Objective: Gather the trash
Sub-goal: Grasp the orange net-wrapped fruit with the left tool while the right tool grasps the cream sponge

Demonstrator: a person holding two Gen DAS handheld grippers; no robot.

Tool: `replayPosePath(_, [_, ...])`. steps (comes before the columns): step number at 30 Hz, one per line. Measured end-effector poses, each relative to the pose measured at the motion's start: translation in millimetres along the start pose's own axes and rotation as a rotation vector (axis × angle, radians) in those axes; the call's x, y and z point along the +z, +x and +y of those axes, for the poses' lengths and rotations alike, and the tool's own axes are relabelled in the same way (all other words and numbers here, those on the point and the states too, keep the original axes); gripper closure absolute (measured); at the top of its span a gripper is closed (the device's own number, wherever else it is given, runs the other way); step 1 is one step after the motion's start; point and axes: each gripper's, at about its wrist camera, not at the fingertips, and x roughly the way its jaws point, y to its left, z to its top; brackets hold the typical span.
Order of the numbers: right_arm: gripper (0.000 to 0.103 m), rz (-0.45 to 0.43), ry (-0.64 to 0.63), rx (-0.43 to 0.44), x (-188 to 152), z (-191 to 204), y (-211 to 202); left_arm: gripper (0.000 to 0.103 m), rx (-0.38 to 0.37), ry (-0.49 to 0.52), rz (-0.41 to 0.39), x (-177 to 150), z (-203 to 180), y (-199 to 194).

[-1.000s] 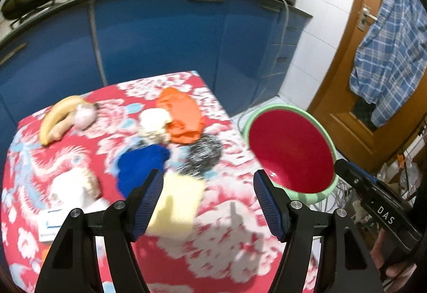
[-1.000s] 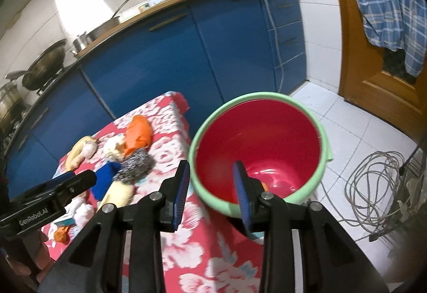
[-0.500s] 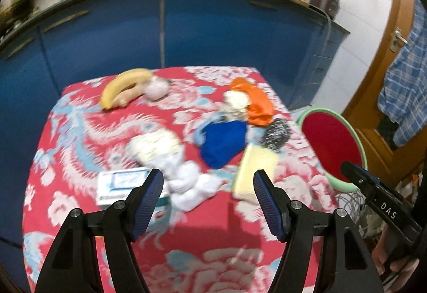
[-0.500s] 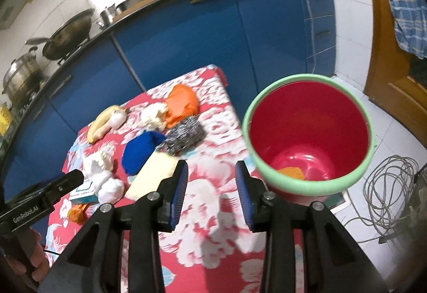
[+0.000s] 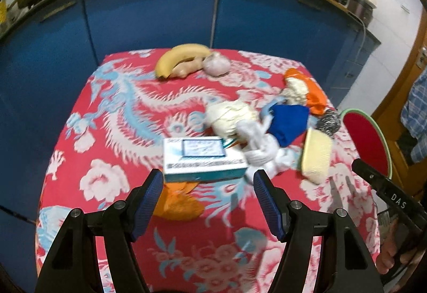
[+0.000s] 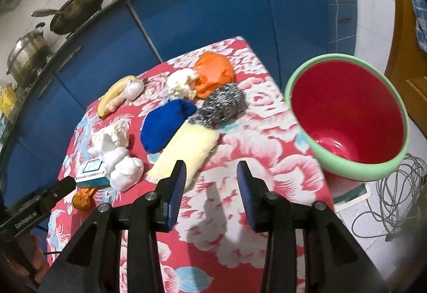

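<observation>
My left gripper (image 5: 208,186) hangs open over the flowered red tablecloth (image 5: 112,138), just short of a white and teal carton (image 5: 202,159) and a crumpled orange scrap (image 5: 178,203). Behind the carton lie white crumpled tissues (image 5: 263,149), a blue cloth (image 5: 288,125) and a yellow sponge (image 5: 316,157). My right gripper (image 6: 210,183) is empty, its jaws opening, above the cloth beside the yellow sponge (image 6: 186,154). The red bin with a green rim (image 6: 349,119) stands off the table's right edge.
A banana (image 5: 178,58), a garlic bulb (image 5: 216,66), an orange bag (image 6: 213,73) and a steel scourer (image 6: 224,103) also lie on the table. Blue cabinets (image 5: 149,15) stand behind it. Grey cable (image 6: 395,199) coils on the floor by the bin.
Both grippers have swung left, away from the bin and toward the items on the table. The carton and tissues have come in front of my left gripper. My right jaws stand wider apart.
</observation>
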Motion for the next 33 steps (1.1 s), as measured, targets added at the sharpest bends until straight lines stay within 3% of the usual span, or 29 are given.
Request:
replayPosePath(27, [0.06,0.081,-0.056,-0.009,-7.3,29.3,45.5,0.032,0.025,-0.082,0.097,-23.3,37.1,41.2])
replayPosePath(33, [0.06,0.081,-0.051,0.004,-9.5,29.9,48.1,0.048,0.017,-0.075,0.084,-23.7,38.3,40.3])
